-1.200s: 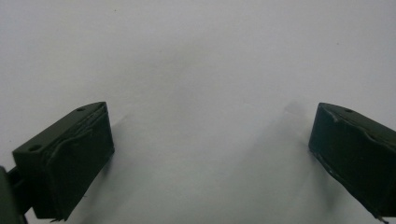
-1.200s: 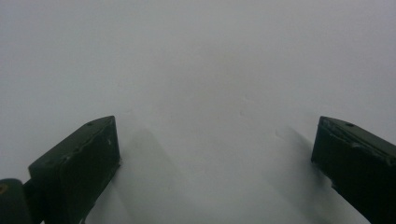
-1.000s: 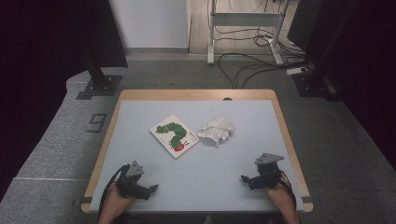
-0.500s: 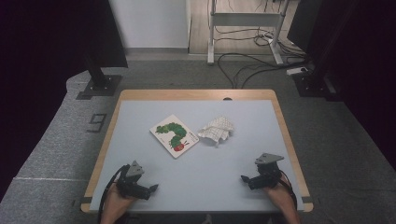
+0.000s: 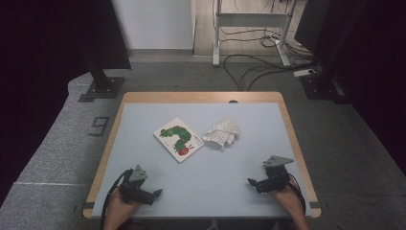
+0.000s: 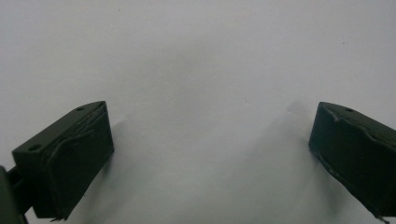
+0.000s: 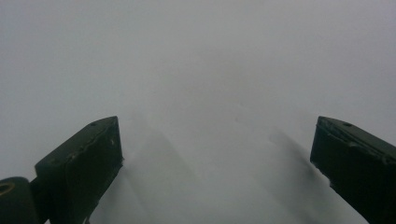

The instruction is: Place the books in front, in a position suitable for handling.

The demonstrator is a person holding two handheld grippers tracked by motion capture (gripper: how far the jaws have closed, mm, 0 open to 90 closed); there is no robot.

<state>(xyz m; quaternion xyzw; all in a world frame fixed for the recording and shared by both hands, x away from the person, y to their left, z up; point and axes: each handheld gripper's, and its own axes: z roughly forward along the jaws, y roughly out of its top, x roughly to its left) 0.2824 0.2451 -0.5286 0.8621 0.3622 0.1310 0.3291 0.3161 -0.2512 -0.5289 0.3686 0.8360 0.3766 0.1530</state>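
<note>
A small board book (image 5: 179,139) with a green caterpillar on its white cover lies flat near the table's middle. Just right of it sits a crumpled white patterned cloth (image 5: 222,133). My left gripper (image 5: 154,194) rests on the table near the front left corner, its jaws pointing right. My right gripper (image 5: 252,182) rests near the front right, its jaws pointing left. In the left gripper view, the left gripper (image 6: 212,154) stands open over bare table. In the right gripper view, the right gripper (image 7: 217,161) is likewise open, nothing between its jaws.
The pale blue table top (image 5: 143,120) has a wooden rim (image 5: 201,96). Beyond the far edge, cables (image 5: 249,57) run over the grey floor, with dark stand bases (image 5: 101,88) at both sides. The person's hands come in from the bottom edge.
</note>
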